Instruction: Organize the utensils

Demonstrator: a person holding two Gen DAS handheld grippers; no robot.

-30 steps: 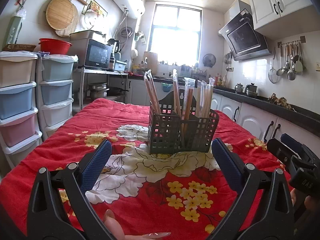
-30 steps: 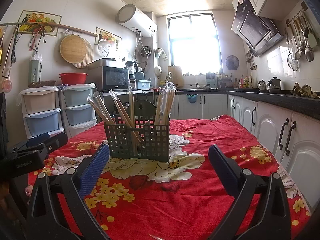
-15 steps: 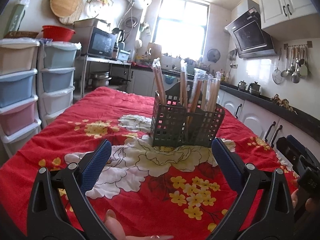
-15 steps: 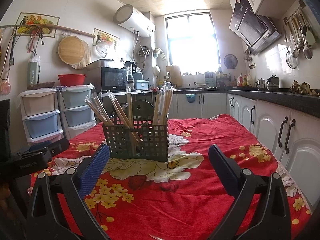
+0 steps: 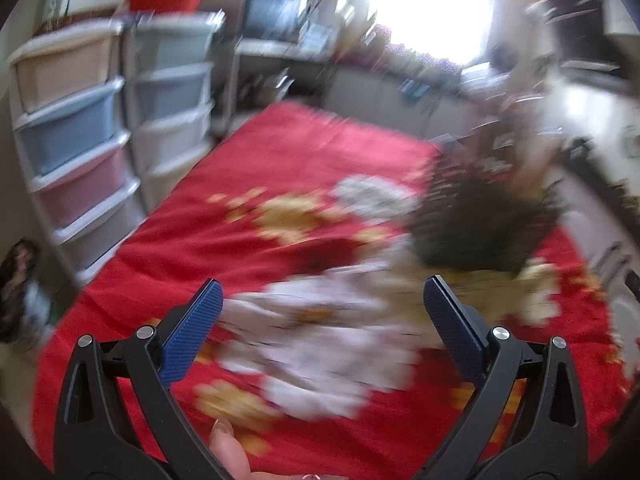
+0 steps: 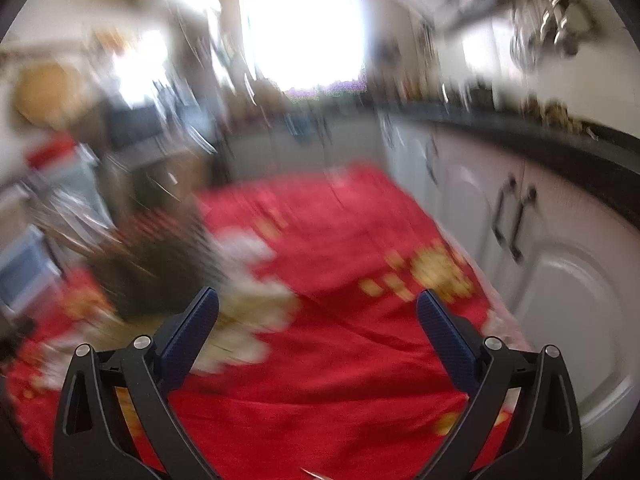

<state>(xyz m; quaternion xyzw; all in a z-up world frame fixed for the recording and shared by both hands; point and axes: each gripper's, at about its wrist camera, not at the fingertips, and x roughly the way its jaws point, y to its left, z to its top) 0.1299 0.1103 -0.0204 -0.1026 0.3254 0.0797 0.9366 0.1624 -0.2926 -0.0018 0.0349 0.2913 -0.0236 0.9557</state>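
Observation:
Both views are heavily blurred by motion. A dark mesh utensil basket (image 5: 480, 216) holding wrapped chopsticks stands on the red floral tablecloth (image 5: 280, 160), to the right in the left wrist view and to the left in the right wrist view (image 6: 152, 264). My left gripper (image 5: 322, 300) is open and empty, above the cloth, left of and nearer than the basket. My right gripper (image 6: 318, 308) is open and empty, above the cloth, right of the basket.
Stacked plastic drawer units (image 5: 80, 120) stand past the table's left edge. White cabinets (image 6: 540, 260) under a dark countertop (image 6: 560, 140) run along the right. A bright window (image 6: 304, 20) is at the back.
Both grippers have swung fast: the left view has turned left and down, the right view right and down. The basket has slid toward each view's side. Both stay open.

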